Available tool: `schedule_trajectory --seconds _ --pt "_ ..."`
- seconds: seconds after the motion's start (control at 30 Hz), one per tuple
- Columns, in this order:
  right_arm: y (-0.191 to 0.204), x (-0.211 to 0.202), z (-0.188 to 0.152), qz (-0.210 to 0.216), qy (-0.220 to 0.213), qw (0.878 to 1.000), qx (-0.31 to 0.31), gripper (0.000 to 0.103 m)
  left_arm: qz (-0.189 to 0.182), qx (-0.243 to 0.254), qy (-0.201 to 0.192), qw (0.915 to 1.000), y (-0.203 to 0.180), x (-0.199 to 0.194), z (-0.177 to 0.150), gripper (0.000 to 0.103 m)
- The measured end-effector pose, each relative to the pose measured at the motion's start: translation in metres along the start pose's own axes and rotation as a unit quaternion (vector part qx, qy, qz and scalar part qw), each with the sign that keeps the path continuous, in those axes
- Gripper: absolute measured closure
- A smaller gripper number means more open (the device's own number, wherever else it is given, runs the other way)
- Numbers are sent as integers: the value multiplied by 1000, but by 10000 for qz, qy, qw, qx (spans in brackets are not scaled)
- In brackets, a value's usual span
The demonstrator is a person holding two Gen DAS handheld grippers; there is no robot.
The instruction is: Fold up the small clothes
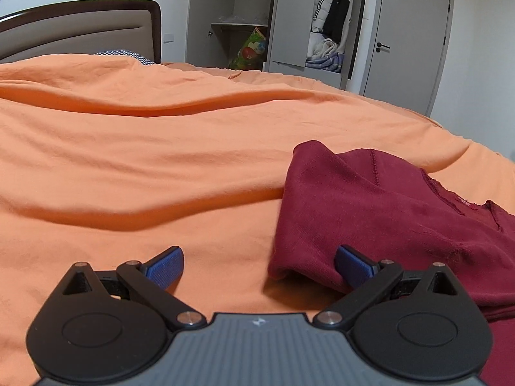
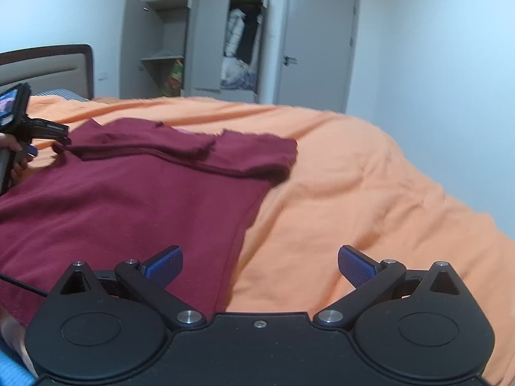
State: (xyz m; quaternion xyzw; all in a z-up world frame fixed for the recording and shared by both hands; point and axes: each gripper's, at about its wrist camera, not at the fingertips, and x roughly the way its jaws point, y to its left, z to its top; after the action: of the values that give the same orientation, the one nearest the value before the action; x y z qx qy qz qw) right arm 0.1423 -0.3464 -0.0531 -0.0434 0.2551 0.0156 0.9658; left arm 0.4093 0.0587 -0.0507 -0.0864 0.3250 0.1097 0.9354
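- Dark red garment [image 2: 135, 199] lies flat on the orange bedcover [image 2: 354, 193], filling the left half of the right wrist frame; in the left wrist view it sits lower right.
- Top portion looks folded over along the far edge – a doubled band across centre-left of the right wrist frame. Judged: one fold in, more to go.
- Left gripper [image 1: 259, 265]: fingers wide apart, nothing between them. Right pad [image 1: 352, 265] sits over the garment's near-left edge, left pad over bare cover – straddling the edge, probably lining up a pinch.
- Right gripper [image 2: 260, 265]: fingers also spread, empty. Left pad [image 2: 164, 267] over fabric, right pad over the bedcover – straddling the garment's right side edge.
- Both at opposite sides suggests a symmetric two-point grab for the next fold.
- Open wardrobe [image 1: 315, 22] and door in the upper background, irrelevant.
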Motion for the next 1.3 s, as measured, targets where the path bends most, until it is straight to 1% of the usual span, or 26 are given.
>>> schedule_trajectory --seconds 0.13,0.23,0.37,0.47,0.57,0.7,0.83,0.9,0.97,1.0,1.07,1.17,1.23,1.27,1.3 --pt "4 -15 8 137 -350 9986 -380 1 -93 233 -155 9996 1 -27 -7 1" --pt "11 -24 13 382 -561 9952 -698 1 -214 503 -256 9982 0 -53 -16 1" --pt "26 -28 13 765 -509 9900 -1074 1 -573 844 -385 9940 -3 -93 -35 0" --pt "38 -30 6 1102 -363 9846 -1307 1 -883 994 -322 9906 -1 -119 -54 0" --pt "50 -37 -4 1346 -238 9793 -1490 1 -1071 1017 -218 9888 6 -141 -73 0" --pt "68 -47 -20 1543 -164 9702 -1859 1 -1233 1117 -239 9858 17 -169 -99 0" --pt "86 -55 -39 1476 -168 9587 -2424 1 -1315 1224 -222 9835 23 -187 -119 0" --pt "93 -57 -49 1353 -236 9533 -2691 1 -1317 1209 -136 9838 25 -192 -126 0" --pt "101 -55 -56 1179 -257 9488 -2920 3 -1386 1165 -104 9834 26 -196 -133 0" --pt "104 -55 -59 1120 -289 9461 -3024 6 -1427 1144 -92 9831 26 -199 -136 0" --pt "111 -55 -65 952 -350 9390 -3285 7 -1501 1124 -87 9822 25 -204 -140 0" --pt "123 -57 -78 718 -545 9210 -3791 13 -1585 1198 -188 9799 22 -213 -143 0" --pt "130 -59 -87 665 -718 9072 -4091 23 -1672 1301 -248 9770 18 -219 -146 0" --pt "132 -59 -89 658 -778 9027 -4181 26 -1725 1350 -267 9753 16 -222 -147 0" --pt "133 -60 -91 667 -826 9007 -4212 31 -1790 1401 -279 9734 12 -225 -148 0"
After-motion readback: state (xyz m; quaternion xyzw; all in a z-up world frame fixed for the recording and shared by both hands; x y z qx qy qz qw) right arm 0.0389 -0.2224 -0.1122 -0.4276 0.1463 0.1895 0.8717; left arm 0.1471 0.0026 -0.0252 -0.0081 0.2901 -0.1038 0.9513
